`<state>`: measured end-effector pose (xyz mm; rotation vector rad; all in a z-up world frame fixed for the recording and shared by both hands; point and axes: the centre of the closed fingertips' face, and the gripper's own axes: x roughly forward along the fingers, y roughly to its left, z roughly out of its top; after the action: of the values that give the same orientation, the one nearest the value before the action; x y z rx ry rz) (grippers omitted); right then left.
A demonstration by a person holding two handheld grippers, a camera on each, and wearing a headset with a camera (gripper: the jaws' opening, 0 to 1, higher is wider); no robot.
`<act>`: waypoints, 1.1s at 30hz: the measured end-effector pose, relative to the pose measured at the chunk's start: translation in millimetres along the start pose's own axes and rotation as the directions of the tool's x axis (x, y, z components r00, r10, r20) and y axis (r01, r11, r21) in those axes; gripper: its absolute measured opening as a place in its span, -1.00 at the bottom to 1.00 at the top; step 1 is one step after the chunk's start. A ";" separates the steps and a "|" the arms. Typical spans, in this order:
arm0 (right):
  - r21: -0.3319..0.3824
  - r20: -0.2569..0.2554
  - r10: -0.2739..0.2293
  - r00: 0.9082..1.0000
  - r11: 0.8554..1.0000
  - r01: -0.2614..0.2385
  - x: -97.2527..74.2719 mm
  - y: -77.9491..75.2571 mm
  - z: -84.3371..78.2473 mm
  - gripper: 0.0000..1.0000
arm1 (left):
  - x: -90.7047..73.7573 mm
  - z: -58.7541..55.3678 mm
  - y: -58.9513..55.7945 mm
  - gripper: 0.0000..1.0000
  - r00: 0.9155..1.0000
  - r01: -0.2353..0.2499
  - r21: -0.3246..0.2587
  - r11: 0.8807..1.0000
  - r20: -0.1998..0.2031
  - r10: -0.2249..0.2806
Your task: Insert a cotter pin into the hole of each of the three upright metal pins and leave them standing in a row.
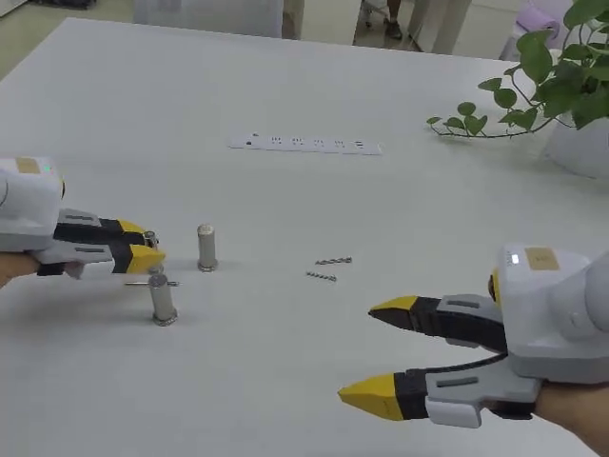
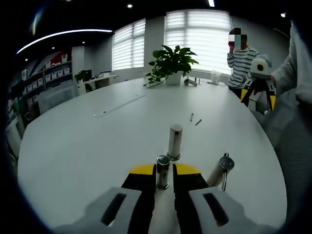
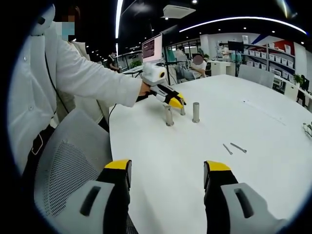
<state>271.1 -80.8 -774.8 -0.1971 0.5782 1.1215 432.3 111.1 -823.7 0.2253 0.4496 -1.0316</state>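
My left gripper (image 2: 164,171) is shut on a short upright metal pin (image 2: 163,170) that stands between its yellow-tipped jaws. Just beyond it a second bare pin (image 2: 175,141) (image 1: 206,248) stands upright. To the right, nearer me, a third pin (image 2: 220,170) (image 1: 163,299) carries a cotter pin (image 1: 149,283) through its top. In the head view the left gripper (image 1: 147,254) is at the table's left. Two loose cotter pins (image 1: 334,260) (image 1: 322,276) lie mid-table. My right gripper (image 1: 362,350) (image 3: 166,168) hovers open and holds nothing at the front right, well away from them.
A white power strip (image 1: 304,145) lies across the far middle of the table. A potted plant (image 1: 557,76) stands at the far right corner. A mesh chair (image 3: 68,161) sits at the table's edge near my right gripper. People stand further back.
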 end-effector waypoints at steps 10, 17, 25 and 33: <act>-0.002 0.000 -0.002 1.000 1.000 0.002 -0.6 -0.1 0.7 0.25 | -2.9 -1.9 2.4 -0.87 1.000 0.000 -0.008 1.000 0.001 0.000; -0.005 -0.006 0.000 1.000 1.000 0.000 -0.1 0.7 -0.3 0.24 | -10.7 4.4 5.1 -0.88 1.000 -0.016 -0.026 1.000 0.022 0.016; -0.010 -0.003 0.005 1.000 1.000 -0.005 1.4 0.5 1.9 0.24 | -22.3 22.7 3.1 -0.88 0.998 -0.030 0.001 1.000 0.054 0.030; -0.016 0.000 0.017 1.000 1.000 -0.017 5.2 3.5 3.1 0.23 | -25.5 47.9 -17.3 -0.88 0.997 -0.003 0.041 0.999 0.083 0.000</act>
<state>270.7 -73.7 -774.5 -0.2064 0.5714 1.1426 418.4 103.7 -768.9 0.2185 0.3533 -1.0452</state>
